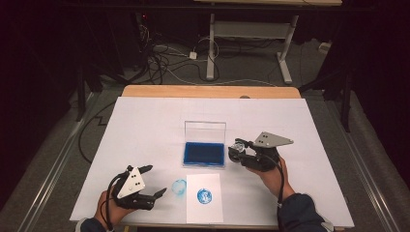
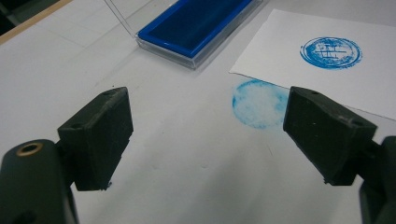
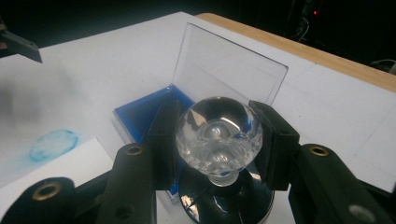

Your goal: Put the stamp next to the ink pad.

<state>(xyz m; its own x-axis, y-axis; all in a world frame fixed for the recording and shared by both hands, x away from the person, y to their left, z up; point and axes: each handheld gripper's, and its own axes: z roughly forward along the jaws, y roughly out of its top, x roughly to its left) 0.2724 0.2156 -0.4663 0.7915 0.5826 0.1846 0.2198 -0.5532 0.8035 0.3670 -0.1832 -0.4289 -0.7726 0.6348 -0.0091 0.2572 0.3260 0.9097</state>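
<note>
A blue ink pad (image 1: 204, 153) lies in the middle of the table with its clear lid (image 1: 205, 131) standing open behind it. My right gripper (image 1: 238, 151) is shut on the clear glass knob of a round stamp (image 3: 219, 135), held just right of the ink pad (image 3: 140, 116). A small white sheet (image 1: 204, 198) near the front edge carries a round blue stamp print (image 1: 204, 195). A fainter blue smudge (image 1: 179, 187) marks the table cover to its left. My left gripper (image 1: 155, 181) is open over the front left of the table, with the smudge (image 2: 259, 102) just beyond its jaws.
A large white cover (image 1: 145, 125) lies over the wooden table (image 1: 208, 91). Beyond the far edge are cables on the floor (image 1: 164, 58) and the legs of another table (image 1: 285, 53). Dark surroundings flank both sides.
</note>
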